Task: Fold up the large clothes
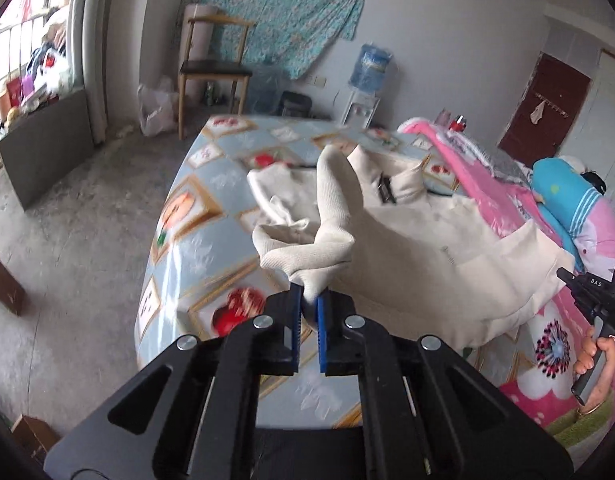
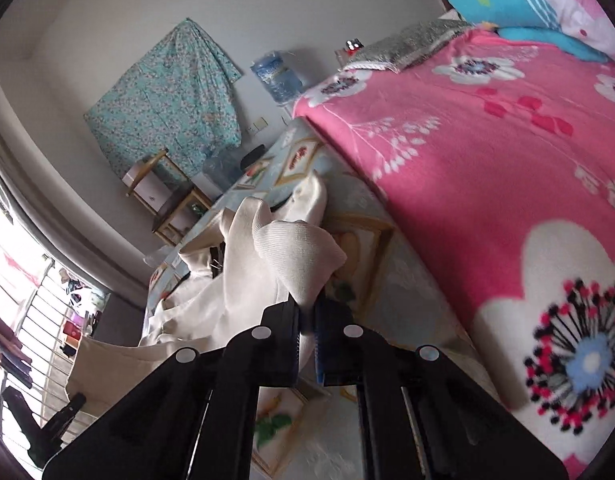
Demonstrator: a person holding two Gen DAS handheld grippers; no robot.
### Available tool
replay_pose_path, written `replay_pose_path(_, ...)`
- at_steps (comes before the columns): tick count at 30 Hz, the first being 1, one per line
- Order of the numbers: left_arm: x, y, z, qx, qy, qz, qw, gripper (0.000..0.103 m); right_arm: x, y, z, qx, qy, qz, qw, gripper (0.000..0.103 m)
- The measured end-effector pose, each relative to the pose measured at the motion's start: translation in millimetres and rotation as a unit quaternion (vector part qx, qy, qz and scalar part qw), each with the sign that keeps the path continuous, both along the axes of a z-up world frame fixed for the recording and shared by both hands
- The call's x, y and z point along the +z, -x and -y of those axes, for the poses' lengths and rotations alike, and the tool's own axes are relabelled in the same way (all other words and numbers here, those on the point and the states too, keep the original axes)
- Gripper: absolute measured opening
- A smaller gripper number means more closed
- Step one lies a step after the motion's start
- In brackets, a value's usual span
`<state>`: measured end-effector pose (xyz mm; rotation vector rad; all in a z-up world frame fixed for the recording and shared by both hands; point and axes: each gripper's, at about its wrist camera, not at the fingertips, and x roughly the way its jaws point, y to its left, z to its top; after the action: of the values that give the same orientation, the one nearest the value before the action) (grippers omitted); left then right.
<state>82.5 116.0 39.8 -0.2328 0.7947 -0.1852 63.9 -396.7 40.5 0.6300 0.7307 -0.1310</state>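
The cream garment (image 1: 407, 232) hides the bed sheet (image 1: 211, 240) beneath it, and its small printed mark is too small to read. In the left wrist view, at three o'clock, the right gripper (image 1: 563, 274) and the hand (image 1: 595, 356) holding it are cut off by the edge. The pinched fabric hides the blue pads' (image 1: 295, 312) inner faces.

both wrist views look down close, sharing the bed (image 1: 195, 248).
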Motion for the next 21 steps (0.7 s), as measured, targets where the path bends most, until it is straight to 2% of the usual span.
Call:
replay_pose_path(2, -31.3, -0.4, -12.5, 0.005, 0.013, -0.049, 0.9987, 0.011, -31.9, 3.1, 11.6, 0.015, -0.030, -0.039, 0.999, 0.007)
replay_pose_path(3, -52.0, -3.8, -19.3, 0.003, 0.030, -0.082, 0.9961, 0.015, -50.9, 2.6, 18.5, 0.017, -0.050, -0.069, 0.996, 0.008)
replay_pose_path(5, -86.2, -8.6, -27.3, 0.000, 0.048, -0.142, 0.9887, 0.021, -81.3, 0.9, 29.1, 0.017, -0.078, -0.142, 0.987, 0.018)
replay_pose_path(6, -99.1, -10.7, -30.9, 0.000, 0.050, -0.162, 0.9855, 0.023, -87.6, 4.4, 35.2, 0.013, -0.098, -0.150, 0.984, 0.018)
replay_pose_path(7, -100.6, -8.2, -32.9, 0.001, 0.044, -0.162, 0.9858, 0.029, -86.9, 9.1, 40.4, 0.010, -0.110, -0.145, 0.983, 0.021)
replay_pose_path(8, -98.3, -5.8, -33.6, 0.003, 0.038, -0.152, 0.9876, 0.034, -77.0, 15.5, 46.0, 0.001, -0.100, -0.137, 0.985, 0.034)
replay_pose_path(10, -85.3, -1.4, -37.8, 0.004, 0.024, -0.126, 0.9917, 0.039, -53.0, 25.7, 47.6, -0.013, -0.059, -0.116, 0.991, 0.052)
replay_pose_path(11, -76.9, 0.7, -41.4, 0.014, 0.011, -0.109, 0.9938, 0.044, -40.7, 28.0, 45.1, -0.014, -0.035, -0.105, 0.994, 0.054)
replay_pose_path(13, -65.7, 1.6, -44.6, 0.022, 0.004, -0.089, 0.9958, 0.047, -23.9, 25.0, 35.5, 0.000, -0.002, -0.095, 0.995, 0.054)
replay_pose_path(16, -52.7, -5.2, -33.1, 0.002, 0.005, -0.069, 0.9976, 0.050, -6.1, 3.5, -6.7, 0.070, 0.033, -0.085, 0.993, 0.054)
replay_pose_path(19, -57.4, -23.5, 1.7, -0.041, -0.010, -0.076, 0.9962, 0.051, -11.1, -34.0, -77.2, 0.198, 0.053, -0.096, 0.974, 0.054)
replay_pose_path(21, -64.9, -33.5, 24.8, -0.064, -0.029, -0.084, 0.9940, 0.051, -18.9, -50.4, -120.1, 0.256, 0.071, -0.109, 0.958, 0.054)
